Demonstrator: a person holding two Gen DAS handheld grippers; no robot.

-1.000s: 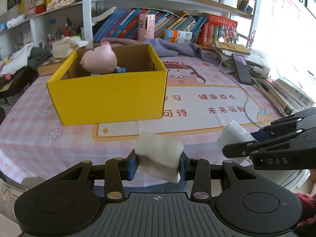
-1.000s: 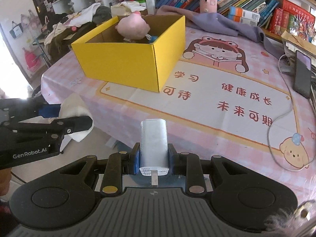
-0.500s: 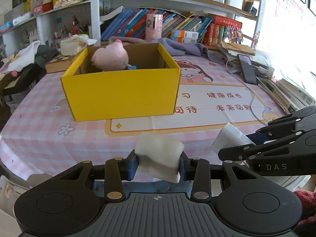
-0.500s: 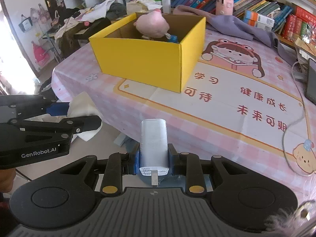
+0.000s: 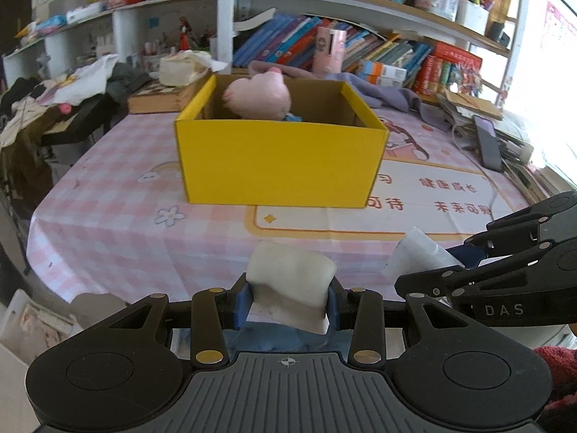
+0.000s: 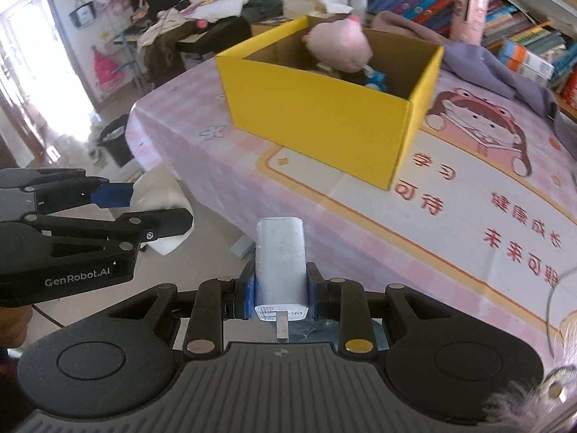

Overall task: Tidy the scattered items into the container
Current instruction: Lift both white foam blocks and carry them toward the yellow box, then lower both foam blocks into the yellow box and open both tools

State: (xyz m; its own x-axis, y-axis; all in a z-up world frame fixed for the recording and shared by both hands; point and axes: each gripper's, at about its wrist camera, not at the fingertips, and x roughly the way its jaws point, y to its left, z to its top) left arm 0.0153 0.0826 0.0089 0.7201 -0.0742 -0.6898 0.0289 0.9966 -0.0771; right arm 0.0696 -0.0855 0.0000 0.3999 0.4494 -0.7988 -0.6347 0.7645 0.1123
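An open yellow cardboard box (image 5: 281, 166) stands on the pink checked tablecloth; a pink plush toy (image 5: 258, 97) sits inside it. The box also shows in the right wrist view (image 6: 324, 108), with the plush (image 6: 340, 48). My left gripper (image 5: 288, 299) is shut on a soft white block (image 5: 290, 281), held before the table's near edge. My right gripper (image 6: 281, 285) is shut on a white charger block (image 6: 280, 256), also short of the table edge. Each gripper shows from the side in the other's view (image 5: 487, 270) (image 6: 108, 209).
A phone (image 5: 487, 142) with a cable and stacks of books lie at the table's right. A purple cloth (image 5: 382, 90) lies behind the box. Bookshelves (image 5: 360, 47) stand beyond. A black bin (image 6: 115, 140) stands on the floor left of the table.
Both grippers have swung left and slightly back, so the box now sits more central in the left view and further right in the right view. Both grips are unchanged.
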